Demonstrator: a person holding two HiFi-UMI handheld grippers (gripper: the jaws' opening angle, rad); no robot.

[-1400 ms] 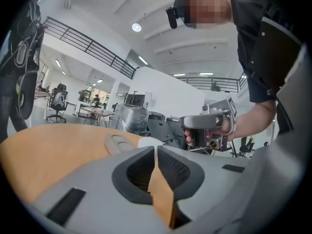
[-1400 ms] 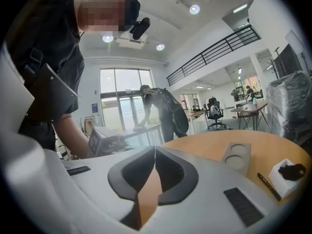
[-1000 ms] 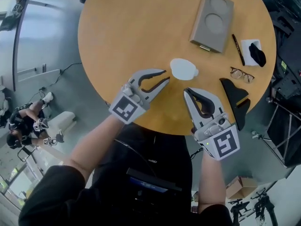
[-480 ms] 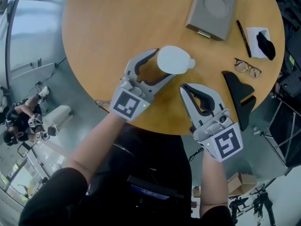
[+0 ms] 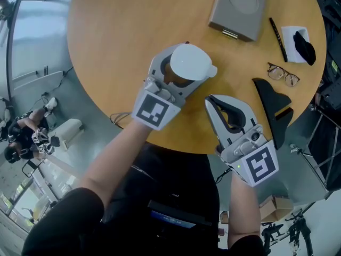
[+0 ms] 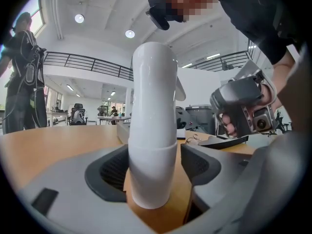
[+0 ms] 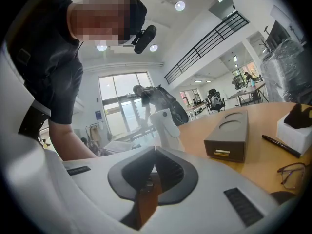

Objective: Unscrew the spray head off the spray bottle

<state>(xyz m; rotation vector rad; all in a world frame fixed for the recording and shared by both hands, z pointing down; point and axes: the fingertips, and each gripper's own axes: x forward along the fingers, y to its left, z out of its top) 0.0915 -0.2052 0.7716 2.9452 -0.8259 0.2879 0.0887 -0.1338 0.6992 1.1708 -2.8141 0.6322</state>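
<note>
Standing upright on the round table (image 5: 106,47), a little toward the near edge at 6 o'clock from the middle, the spray bottle (image 5: 191,62) is a tall, narrow white thing with a smooth glossy shell. The grey box (image 5: 240,4) lies at 1 o'clock from it and the glasses (image 5: 282,74) at 3 o'clock. The bottle looks like stiff plastic, probably light. Being slender, it should be easy to tip or to spin on the wood, and the shiny wall will likely slip under a loose pinch. The spray head (image 5: 187,57), seen from above as a white cap with a short spout toward 4 o'clock, is the part to turn. A sound plan is to clamp the lower body firmly, below the seam that shows low down in the left gripper view, and to take the head across its flanks, clear of the spout. The left gripper (image 5: 175,72) comes in from 7 o'clock and stands spread as wide as it goes, its jaws having just been opening. The bottle's base stands between the two pads (image 6: 109,167) with wood showing beside it, so nothing is gripped yet. The right gripper (image 5: 212,101) waits at 5 o'clock from the bottle, near but apart, its jaws closed tip to tip on nothing. It will need to spread before it can take the head.
</note>
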